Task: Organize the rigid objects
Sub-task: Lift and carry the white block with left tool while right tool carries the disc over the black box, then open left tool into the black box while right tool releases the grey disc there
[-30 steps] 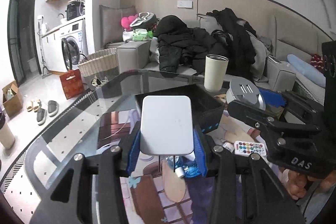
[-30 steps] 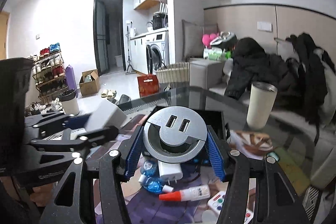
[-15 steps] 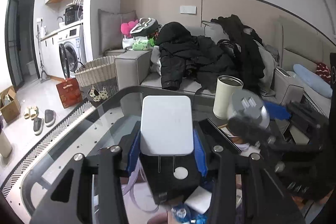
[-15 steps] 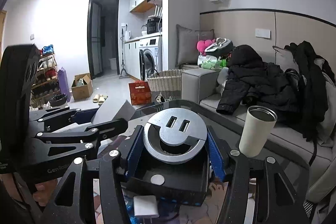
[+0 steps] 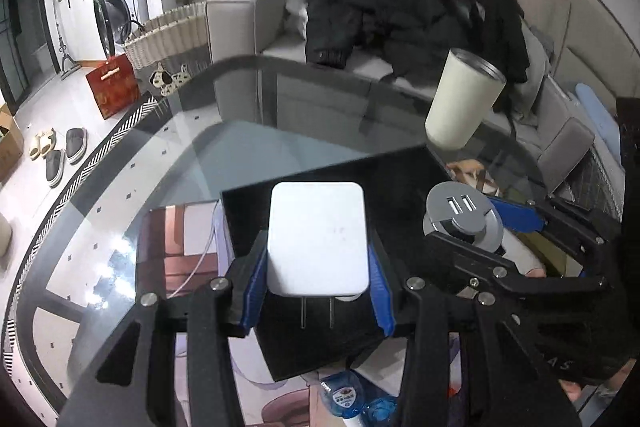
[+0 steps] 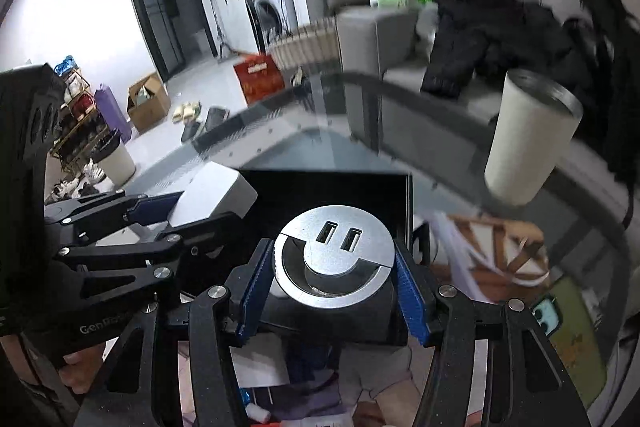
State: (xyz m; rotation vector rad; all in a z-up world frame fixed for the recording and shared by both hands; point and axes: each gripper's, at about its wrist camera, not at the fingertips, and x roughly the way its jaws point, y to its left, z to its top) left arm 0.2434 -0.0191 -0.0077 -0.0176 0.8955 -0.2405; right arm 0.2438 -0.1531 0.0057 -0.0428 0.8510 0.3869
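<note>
Our left gripper [image 5: 318,291] clamps a white charger [image 5: 318,239]; our right gripper [image 6: 334,287] clamps a round silver hub [image 6: 334,261], both above the black box [image 5: 400,183].

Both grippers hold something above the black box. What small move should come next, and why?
Probably lower both a little and then open. The left gripper is shut on the white charger, and the right gripper is shut on the round silver USB hub. Both items hang over the open black box, not yet resting in it, so a short descent avoids dropping them.

Blue bottle [image 5: 346,401] cut by bottom edge
</note>
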